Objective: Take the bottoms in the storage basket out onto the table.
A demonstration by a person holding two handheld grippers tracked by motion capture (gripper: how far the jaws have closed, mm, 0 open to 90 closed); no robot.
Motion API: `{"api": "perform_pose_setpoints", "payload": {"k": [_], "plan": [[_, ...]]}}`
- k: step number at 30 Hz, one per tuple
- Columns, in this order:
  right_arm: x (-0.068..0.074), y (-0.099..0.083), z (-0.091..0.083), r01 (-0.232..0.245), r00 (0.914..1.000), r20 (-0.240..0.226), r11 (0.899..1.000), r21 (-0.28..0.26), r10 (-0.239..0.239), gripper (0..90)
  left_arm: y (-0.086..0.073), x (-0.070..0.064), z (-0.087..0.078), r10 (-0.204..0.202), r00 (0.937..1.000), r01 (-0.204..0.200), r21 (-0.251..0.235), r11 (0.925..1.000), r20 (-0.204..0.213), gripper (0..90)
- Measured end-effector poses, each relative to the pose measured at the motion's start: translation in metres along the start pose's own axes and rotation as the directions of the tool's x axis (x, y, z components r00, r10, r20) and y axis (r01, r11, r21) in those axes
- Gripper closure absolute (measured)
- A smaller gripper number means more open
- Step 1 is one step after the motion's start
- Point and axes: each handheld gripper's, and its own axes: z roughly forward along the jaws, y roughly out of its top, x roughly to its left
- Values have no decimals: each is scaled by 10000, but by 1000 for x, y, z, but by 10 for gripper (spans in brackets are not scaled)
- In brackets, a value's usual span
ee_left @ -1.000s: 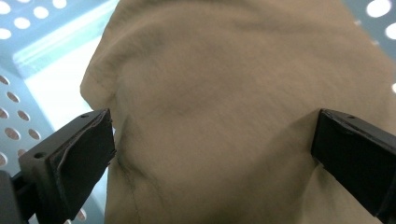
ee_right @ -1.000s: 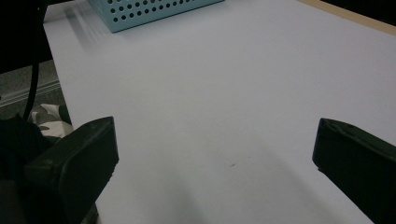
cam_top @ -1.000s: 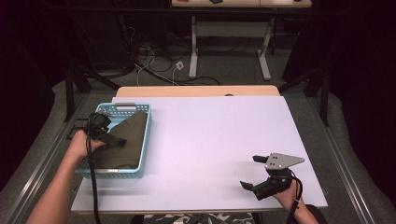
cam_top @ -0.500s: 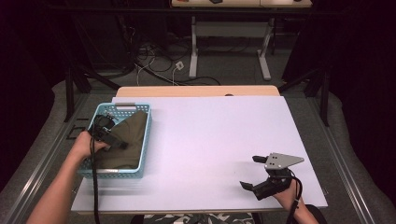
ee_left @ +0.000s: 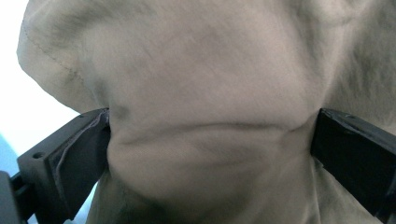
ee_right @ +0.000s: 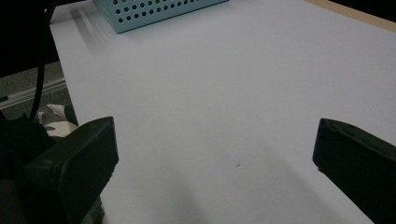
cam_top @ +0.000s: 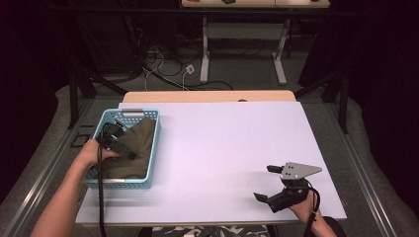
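Left gripper (cam_top: 118, 140) is down in the blue basket (cam_top: 153, 148) at the bench's left edge, jaws spread wide with a bulge of the olive cloth (ee_left: 205, 116) pressed between them, not pinched flat. Cloth sits inside the basket. Right gripper (cam_top: 269, 183) hovers over the white bench (cam_top: 222, 148) near the front right corner, jaws wide apart, holding nothing, well apart from the basket.

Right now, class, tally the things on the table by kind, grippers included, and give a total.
Baskets: 1, the basket
Cloths: 1, the cloth
Grippers: 2, the left gripper and the right gripper
Total: 4
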Motion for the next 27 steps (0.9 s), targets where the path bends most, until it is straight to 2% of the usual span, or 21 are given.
{"api": "perform_pose_setpoints", "payload": {"k": [6, 9, 10, 13, 18, 22, 27], "plan": [[0, 0, 1, 51, 10000, -29, 10000, 47, -51, 0, 0, 1, 2, -10, 9999, 9, 51, 10000, 133, 4], [0, 0, 1, 42, 10000, -19, 10000, 39, -42, 0, 0, 1, 3, 21, 9998, -22, 96, 10000, 187, 40], [0, 0, 1, 32, 10000, -8, 10000, 50, -32, 0, 0, 1, 2, 83, 9998, -84, 113, 9999, 153, 67], [-1, 0, 1, -53, 10000, 31, 9999, 128, 53, 0, -1, 0, -3, 407, 9990, -409, 91, 9991, 179, 222], [-1, 0, 1, -32, 10000, 33, 9999, 120, 32, 0, -6, 3, -8, 268, 9988, -261, -181, 9995, 418, 434], [-1, 0, 1, -36, 10000, 43, 9999, 143, 35, 0, -8, 5, -8, 282, 9982, -265, -343, 9991, 522, 506], [-1, 1, 1, -4, 10000, 46, 9999, 138, 3, 0, -10, 5, -10, 212, 9978, -179, -533, 9984, 621, 547]]}}
